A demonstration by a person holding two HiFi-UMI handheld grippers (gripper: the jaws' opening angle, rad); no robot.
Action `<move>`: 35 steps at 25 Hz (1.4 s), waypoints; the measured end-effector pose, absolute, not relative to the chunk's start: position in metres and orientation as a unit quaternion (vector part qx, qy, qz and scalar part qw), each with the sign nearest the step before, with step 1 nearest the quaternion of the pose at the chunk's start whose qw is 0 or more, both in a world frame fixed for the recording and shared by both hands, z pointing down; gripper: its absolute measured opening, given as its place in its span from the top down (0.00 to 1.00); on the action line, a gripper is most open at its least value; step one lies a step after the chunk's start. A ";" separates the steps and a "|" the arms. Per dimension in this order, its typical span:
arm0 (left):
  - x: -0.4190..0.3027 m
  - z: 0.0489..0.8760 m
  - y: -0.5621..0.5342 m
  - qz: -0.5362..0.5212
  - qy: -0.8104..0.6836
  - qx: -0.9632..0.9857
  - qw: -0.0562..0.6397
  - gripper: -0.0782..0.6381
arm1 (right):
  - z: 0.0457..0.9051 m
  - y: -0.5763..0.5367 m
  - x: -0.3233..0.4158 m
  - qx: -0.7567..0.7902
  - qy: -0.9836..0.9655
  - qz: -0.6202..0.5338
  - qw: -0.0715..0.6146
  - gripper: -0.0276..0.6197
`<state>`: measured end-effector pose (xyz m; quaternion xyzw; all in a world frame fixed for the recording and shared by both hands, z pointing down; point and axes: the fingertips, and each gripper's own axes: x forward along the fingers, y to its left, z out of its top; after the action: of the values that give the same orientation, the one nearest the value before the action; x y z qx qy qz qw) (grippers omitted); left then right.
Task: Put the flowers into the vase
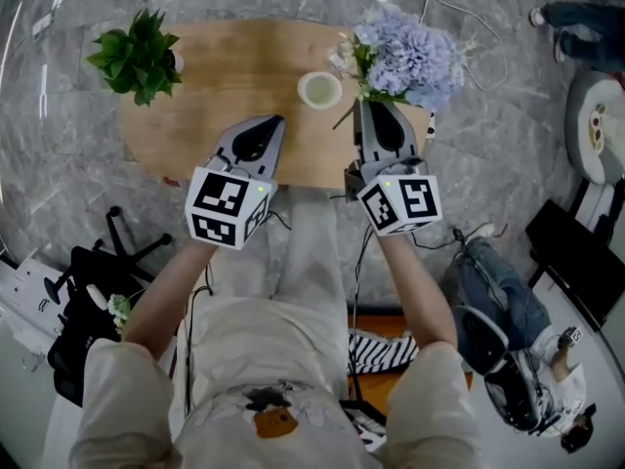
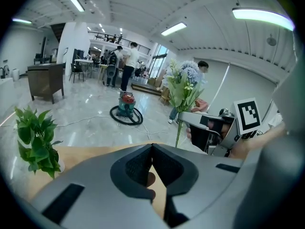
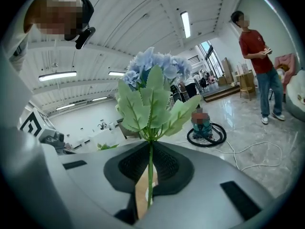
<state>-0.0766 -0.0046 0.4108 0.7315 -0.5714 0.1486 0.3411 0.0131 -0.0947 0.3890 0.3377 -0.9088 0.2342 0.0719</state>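
A bunch of pale blue flowers [image 1: 410, 55] with green leaves is held up over the right end of the wooden table [image 1: 225, 66]. My right gripper [image 1: 376, 106] is shut on its thin green stem [image 3: 150, 168], and the blooms [image 3: 153, 68] rise above the jaws. A small white vase [image 1: 319, 90] stands on the table just left of the flowers, its mouth showing. My left gripper [image 1: 266, 125] hovers over the table's near edge, left of the vase, shut with nothing in it [image 2: 152, 147]. From the left gripper view the right gripper [image 2: 209, 128] and the flowers [image 2: 183, 87] show at the right.
A green potted plant [image 1: 137, 55] sits at the table's left end [image 2: 35, 137]. A vacuum cleaner [image 2: 126, 108] with its hose lies on the marble floor beyond. A black chair base [image 1: 93, 281] is at the near left, and a person's legs [image 1: 498, 306] at the right.
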 end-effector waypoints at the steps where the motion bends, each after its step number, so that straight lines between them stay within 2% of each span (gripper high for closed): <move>1: -0.079 0.413 -0.005 0.148 -0.572 0.730 0.342 0.88 | 0.391 -0.096 0.009 0.338 -0.909 0.234 0.069 0.93; 22: -0.101 0.457 -0.010 0.135 -0.579 0.719 0.360 0.88 | 0.411 -0.104 -0.023 0.349 -0.925 0.149 0.021 0.93; 35: -0.103 0.480 -0.006 0.131 -0.578 0.715 0.371 0.88 | 0.436 -0.100 -0.023 0.362 -0.921 0.143 0.027 0.93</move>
<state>-0.1035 -0.0062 0.4798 0.7148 -0.5782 0.1309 0.3710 -0.0226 -0.1002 0.4356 0.3623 -0.9206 0.1432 0.0271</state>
